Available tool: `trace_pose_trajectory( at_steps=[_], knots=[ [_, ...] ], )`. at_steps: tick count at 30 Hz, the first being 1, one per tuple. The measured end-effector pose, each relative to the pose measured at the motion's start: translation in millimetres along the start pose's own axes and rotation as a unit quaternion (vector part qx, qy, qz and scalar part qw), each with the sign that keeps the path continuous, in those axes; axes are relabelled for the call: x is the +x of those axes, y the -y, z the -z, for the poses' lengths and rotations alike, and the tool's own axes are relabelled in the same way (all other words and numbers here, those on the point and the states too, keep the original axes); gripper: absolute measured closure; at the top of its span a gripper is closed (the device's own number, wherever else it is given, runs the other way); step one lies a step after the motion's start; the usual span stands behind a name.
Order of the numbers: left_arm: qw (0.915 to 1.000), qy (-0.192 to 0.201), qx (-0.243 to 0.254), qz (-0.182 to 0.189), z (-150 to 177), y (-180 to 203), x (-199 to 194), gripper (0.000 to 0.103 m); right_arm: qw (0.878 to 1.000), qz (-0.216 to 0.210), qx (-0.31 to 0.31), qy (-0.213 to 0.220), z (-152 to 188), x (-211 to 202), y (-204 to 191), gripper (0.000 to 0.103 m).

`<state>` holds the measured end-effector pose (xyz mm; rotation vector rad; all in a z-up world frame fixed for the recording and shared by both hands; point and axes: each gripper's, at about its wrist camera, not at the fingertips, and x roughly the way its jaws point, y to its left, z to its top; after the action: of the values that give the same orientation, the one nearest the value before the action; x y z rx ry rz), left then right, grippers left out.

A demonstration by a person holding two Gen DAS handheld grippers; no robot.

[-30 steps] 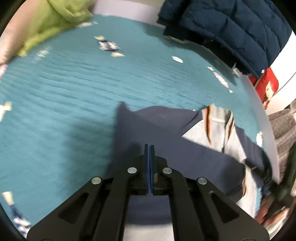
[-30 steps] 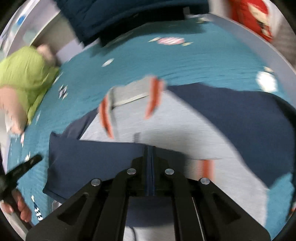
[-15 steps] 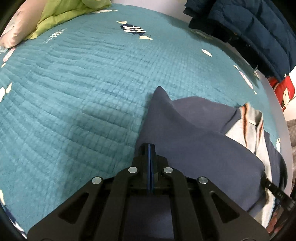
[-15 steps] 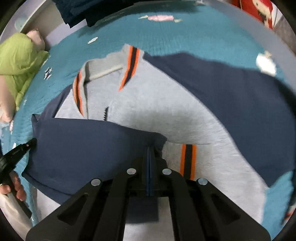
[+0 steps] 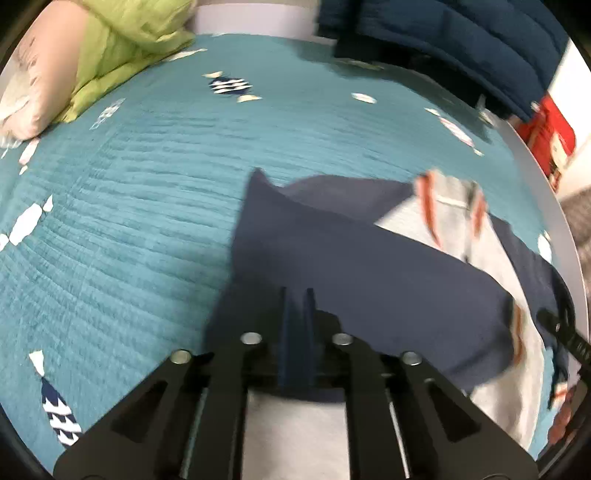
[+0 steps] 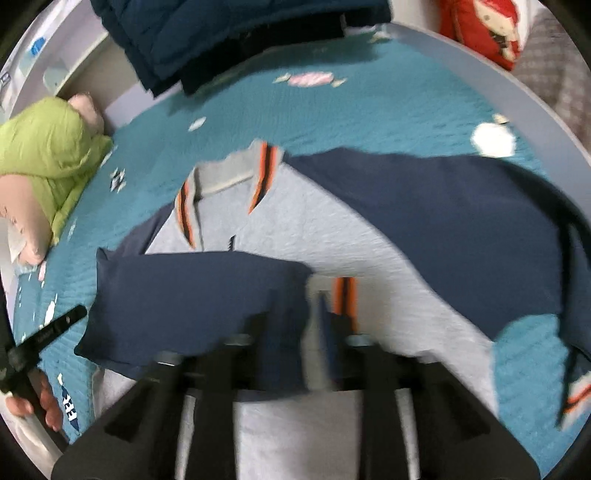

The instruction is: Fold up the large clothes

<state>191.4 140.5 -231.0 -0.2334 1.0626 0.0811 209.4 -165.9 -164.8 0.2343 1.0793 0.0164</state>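
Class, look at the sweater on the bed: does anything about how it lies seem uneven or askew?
Yes. One navy sleeve is folded across the grey front, but the other sleeve sprawls out sideways over the bedspread, so the sweater lies lopsided.

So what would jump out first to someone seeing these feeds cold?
The grey sweater with navy sleeves and orange-striped collar, spread mid-frame on the teal bedspread, one navy sleeve folded across its chest. Next, the lime-green bedding bunched at far left and the dark blue puffer jacket along the top edge.
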Motion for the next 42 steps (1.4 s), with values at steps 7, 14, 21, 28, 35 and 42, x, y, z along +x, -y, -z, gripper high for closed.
trace_pose_trajectory(
  at_steps=[7,14,21,28,35,42],
  knots=[
    [0.9978,0.005,0.052,0.04,31,67,-23,0.041,0.996,0.065,0.032,0.057,18,-66,66,0.025],
    [0.9919,-0.034,0.098,0.074,64,129,-16,0.041,0.98,0.18,0.062,0.053,50,-92,147,0.025],
    [0.9848,-0.051,0.144,0.083,88,171,-11,0.041,0.972,0.23,0.049,0.022,89,-96,195,0.025],
    [0.9807,-0.058,0.167,0.084,102,187,-8,0.041,0.964,0.173,0.201,0.0,121,-97,256,0.026],
    [0.9787,-0.057,0.18,0.079,105,192,-8,0.041,0.938,0.073,0.331,0.073,136,-108,283,0.055],
    [0.9782,-0.059,0.183,0.077,106,194,-5,0.041,0.898,-0.011,0.431,0.095,138,-91,296,0.089]
  ],
)
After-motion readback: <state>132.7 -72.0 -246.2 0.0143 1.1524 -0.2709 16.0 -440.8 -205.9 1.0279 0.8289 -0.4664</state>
